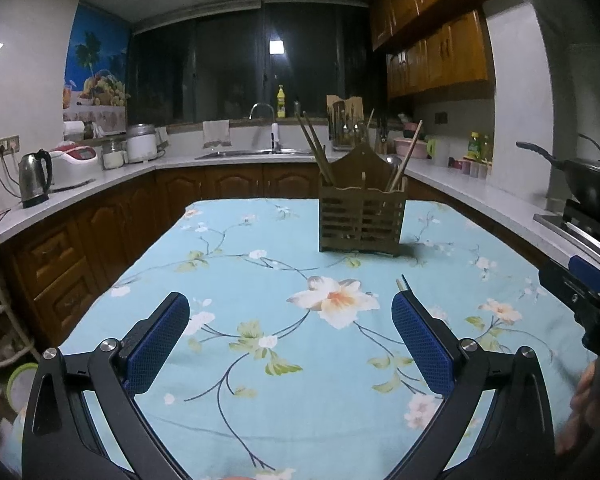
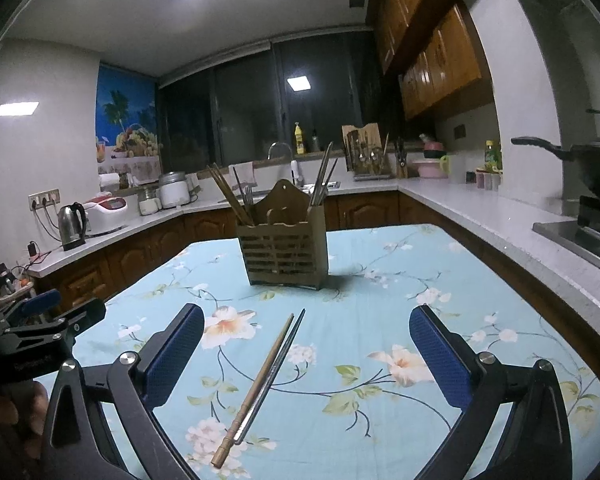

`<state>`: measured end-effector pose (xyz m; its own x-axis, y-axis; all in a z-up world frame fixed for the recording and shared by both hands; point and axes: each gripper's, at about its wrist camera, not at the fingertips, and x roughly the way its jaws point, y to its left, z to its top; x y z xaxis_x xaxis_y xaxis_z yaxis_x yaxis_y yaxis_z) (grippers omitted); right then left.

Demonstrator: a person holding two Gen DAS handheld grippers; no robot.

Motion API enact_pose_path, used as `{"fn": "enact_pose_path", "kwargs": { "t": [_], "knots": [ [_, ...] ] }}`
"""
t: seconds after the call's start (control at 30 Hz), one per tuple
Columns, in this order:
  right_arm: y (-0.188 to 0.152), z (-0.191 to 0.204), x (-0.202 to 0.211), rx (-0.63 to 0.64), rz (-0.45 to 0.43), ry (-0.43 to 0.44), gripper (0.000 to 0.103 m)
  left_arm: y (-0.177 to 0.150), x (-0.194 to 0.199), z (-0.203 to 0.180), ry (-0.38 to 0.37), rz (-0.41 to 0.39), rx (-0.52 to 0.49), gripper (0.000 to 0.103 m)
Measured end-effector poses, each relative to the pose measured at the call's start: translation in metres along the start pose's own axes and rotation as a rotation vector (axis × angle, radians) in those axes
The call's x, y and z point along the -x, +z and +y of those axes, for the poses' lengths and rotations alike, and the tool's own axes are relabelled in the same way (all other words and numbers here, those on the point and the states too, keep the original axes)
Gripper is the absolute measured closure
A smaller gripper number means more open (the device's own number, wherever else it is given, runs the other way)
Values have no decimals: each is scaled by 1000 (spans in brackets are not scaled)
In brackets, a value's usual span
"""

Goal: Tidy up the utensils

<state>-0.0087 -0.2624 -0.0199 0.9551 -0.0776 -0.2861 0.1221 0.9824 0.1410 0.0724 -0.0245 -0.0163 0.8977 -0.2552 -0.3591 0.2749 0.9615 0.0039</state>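
Note:
A slatted wooden utensil holder [image 1: 362, 222] [image 2: 286, 254] stands upright on the far half of the floral blue tablecloth, with chopsticks [image 2: 230, 196] and a fork leaning out of it. Two chopsticks, one wooden [image 2: 256, 390] and one dark metal [image 2: 278, 364], lie side by side on the cloth between the fingers of my right gripper [image 2: 306, 320], which is open and holds nothing. My left gripper [image 1: 290, 306] is open over bare cloth; the chopstick tips [image 1: 402, 282] peek out behind its right finger. Each gripper shows at the other view's edge.
The table [image 1: 228, 380] has a kitchen counter [image 2: 480, 210] running around its far and right sides, with a kettle [image 1: 34, 178], a rice cooker, a sink and a black wok [image 2: 592, 164] on the stove at right. A hand grips each handle.

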Motion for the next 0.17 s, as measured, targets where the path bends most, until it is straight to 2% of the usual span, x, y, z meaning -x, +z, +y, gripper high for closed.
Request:
{"fn": "enact_pose_path", "kwargs": {
  "t": [0.17],
  "knots": [
    [-1,-3,-8,-12,28,1,0,-1,-5,-5,-27,21,-15,0]
  ]
}}
